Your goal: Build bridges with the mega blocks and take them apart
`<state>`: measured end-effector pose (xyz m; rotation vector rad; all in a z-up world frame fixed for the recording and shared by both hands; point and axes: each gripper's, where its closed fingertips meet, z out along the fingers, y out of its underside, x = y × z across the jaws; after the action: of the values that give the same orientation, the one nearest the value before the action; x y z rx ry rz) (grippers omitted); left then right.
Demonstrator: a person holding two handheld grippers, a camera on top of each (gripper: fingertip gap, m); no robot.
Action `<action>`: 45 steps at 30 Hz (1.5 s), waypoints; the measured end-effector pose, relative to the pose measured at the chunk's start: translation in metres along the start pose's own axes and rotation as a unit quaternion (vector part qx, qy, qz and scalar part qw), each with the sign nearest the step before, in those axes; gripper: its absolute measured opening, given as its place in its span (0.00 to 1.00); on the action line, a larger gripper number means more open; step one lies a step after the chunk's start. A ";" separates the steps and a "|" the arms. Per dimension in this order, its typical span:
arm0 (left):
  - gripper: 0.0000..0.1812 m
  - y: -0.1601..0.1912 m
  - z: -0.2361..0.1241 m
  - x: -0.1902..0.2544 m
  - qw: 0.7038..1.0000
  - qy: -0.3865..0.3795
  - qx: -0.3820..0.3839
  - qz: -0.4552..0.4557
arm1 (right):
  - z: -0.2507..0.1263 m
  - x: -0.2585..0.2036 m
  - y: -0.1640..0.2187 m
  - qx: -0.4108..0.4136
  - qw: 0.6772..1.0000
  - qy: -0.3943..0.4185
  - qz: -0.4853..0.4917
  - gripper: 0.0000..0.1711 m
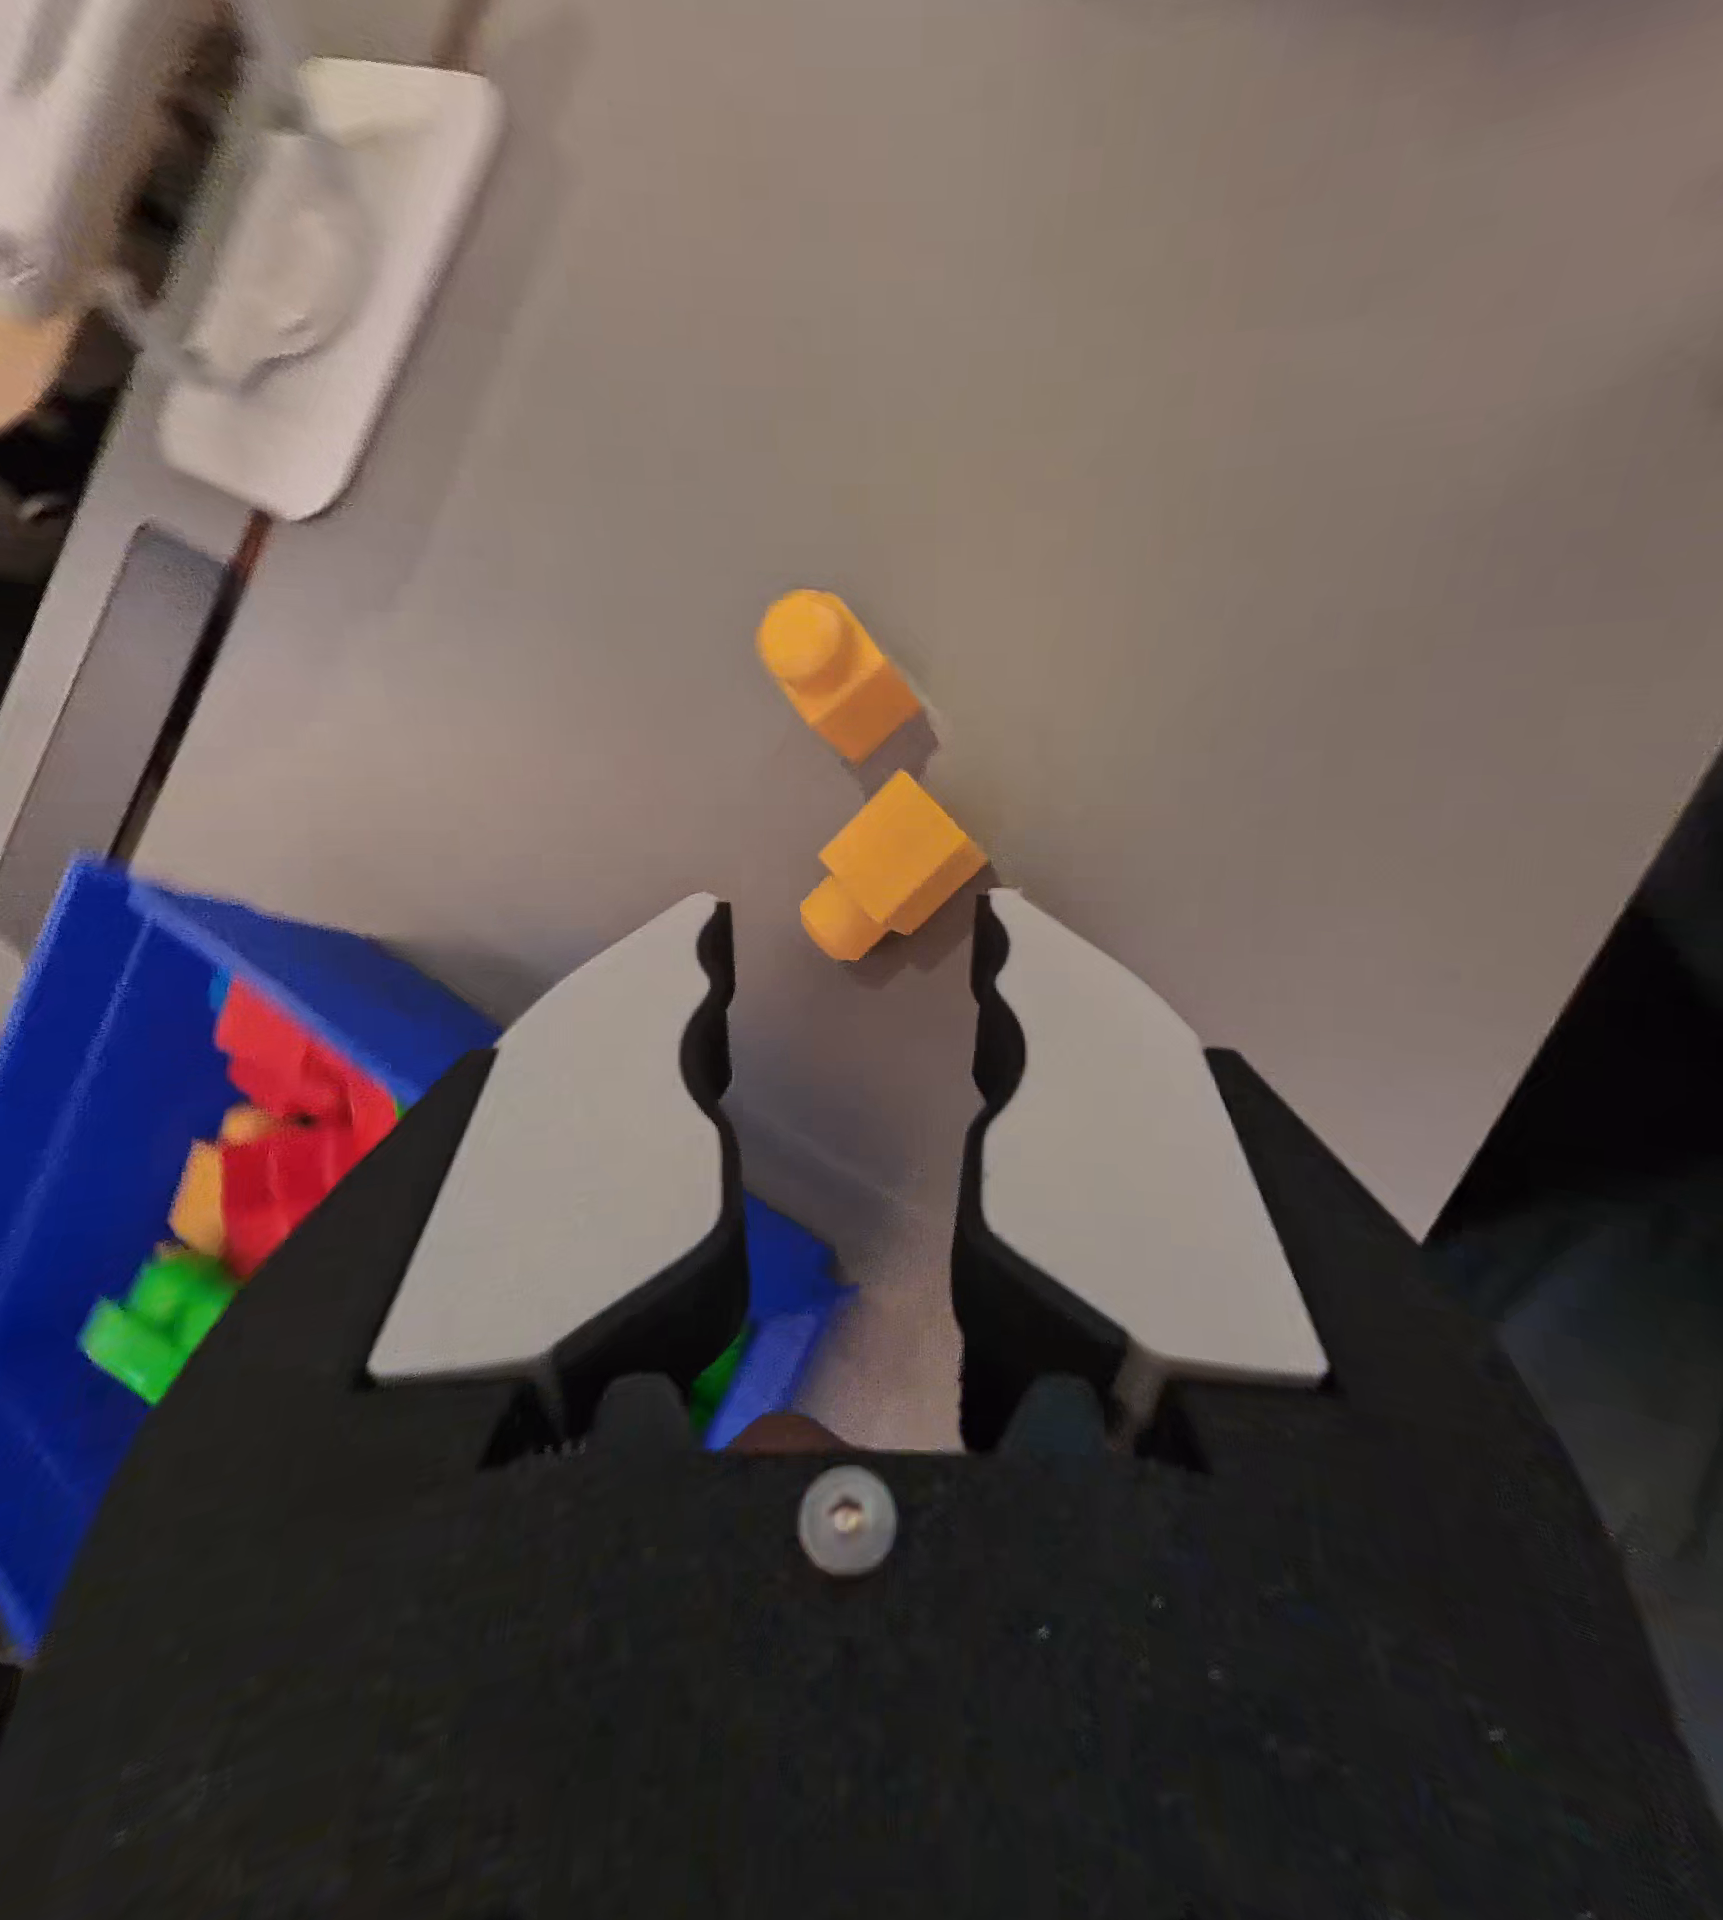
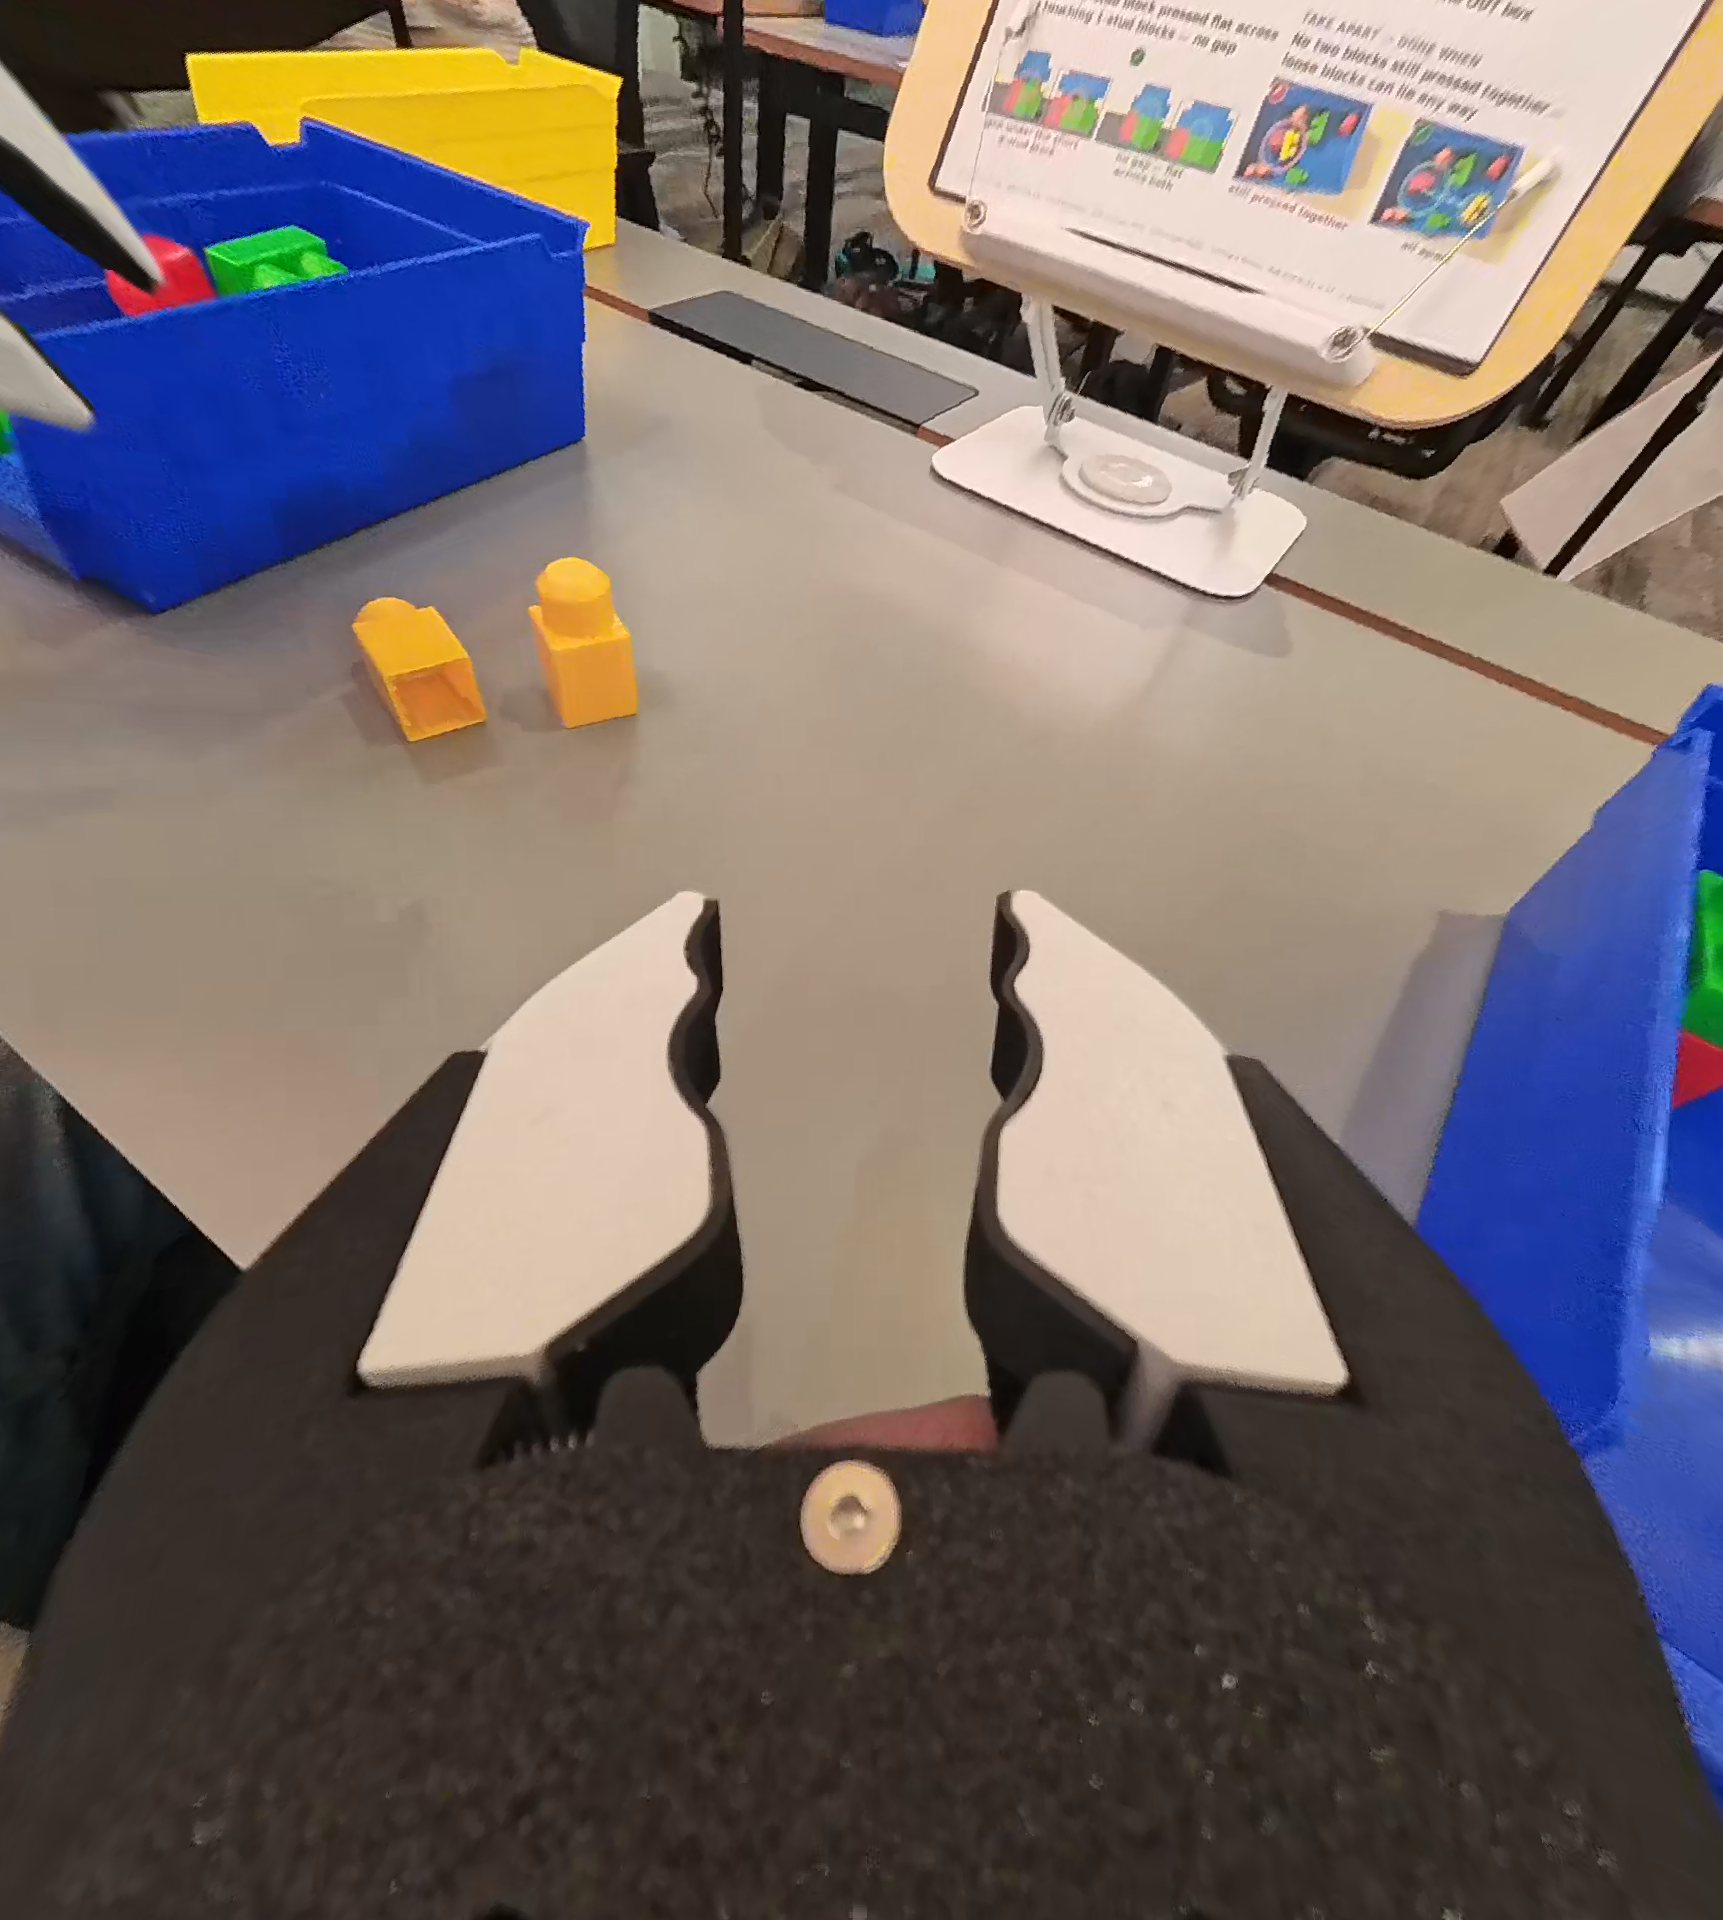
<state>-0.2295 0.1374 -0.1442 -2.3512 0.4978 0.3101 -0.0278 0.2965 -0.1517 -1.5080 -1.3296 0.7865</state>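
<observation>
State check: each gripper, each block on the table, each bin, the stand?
Left gripper: open, empty, over the table.
Right gripper: open, empty.
Upright orange block: standing, stud up.
Tipped orange block: on its side, hollow base showing.
The two blocks: apart, not joined.
Left blue bin: red and green blocks inside.
Right blue bin: green and red blocks inside.
Instruction stand: upright, sheet clipped on.

From my seat the table [image 2: 836, 831] looks a smooth, matt grey laminate. The two orange blocks [image 2: 584, 644] at eleven o'clock are matt plastic, as is the grainy-walled blue bin [image 2: 317, 416] at ten. My right gripper [image 2: 857, 935] shows matt grey finger plates, black textured body, and a shiny metal screw [image 2: 850, 1517].
</observation>
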 end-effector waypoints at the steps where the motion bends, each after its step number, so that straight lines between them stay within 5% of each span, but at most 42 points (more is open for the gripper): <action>1: 0.24 0.003 -0.008 -0.004 0.998 -0.027 0.024 -0.050 | 0.002 -0.001 0.002 -0.004 1.000 -0.004 0.002 0.29; 5: 0.24 0.023 -0.037 -0.007 0.969 -0.110 0.121 -0.187 | 0.011 -0.002 0.011 -0.021 1.000 -0.014 0.006 0.29; 9: 0.28 0.056 -0.062 -0.007 0.891 -0.176 0.214 -0.361 | 0.015 -0.003 0.013 -0.023 1.000 -0.017 0.008 0.30; 14: 0.34 0.104 -0.068 0.005 0.845 -0.304 0.192 -0.397 | 0.016 0.000 0.008 0.001 1.000 0.001 0.000 0.31; 22: 0.32 0.113 -0.056 0.035 0.850 -0.315 0.157 -0.392 | 0.024 -0.010 0.018 -0.015 1.000 -0.012 0.002 0.31; 34: 0.31 0.118 -0.072 0.015 0.853 -0.340 0.142 -0.368 | 0.022 -0.006 0.019 -0.014 1.000 -0.011 0.006 0.31; 39: 0.31 0.119 -0.071 -0.040 0.890 -0.321 0.082 -0.315 | 0.019 -0.004 0.018 -0.013 1.000 -0.010 0.004 0.31; 45: 0.32 0.133 -0.051 -0.158 0.887 -0.282 0.022 -0.365 | 0.018 -0.006 0.018 -0.013 1.000 -0.015 0.001 0.31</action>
<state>-0.4248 0.0541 -0.1300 -2.0820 -0.6438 0.5745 -0.0386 0.2950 -0.1753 -1.5226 -1.3654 0.7993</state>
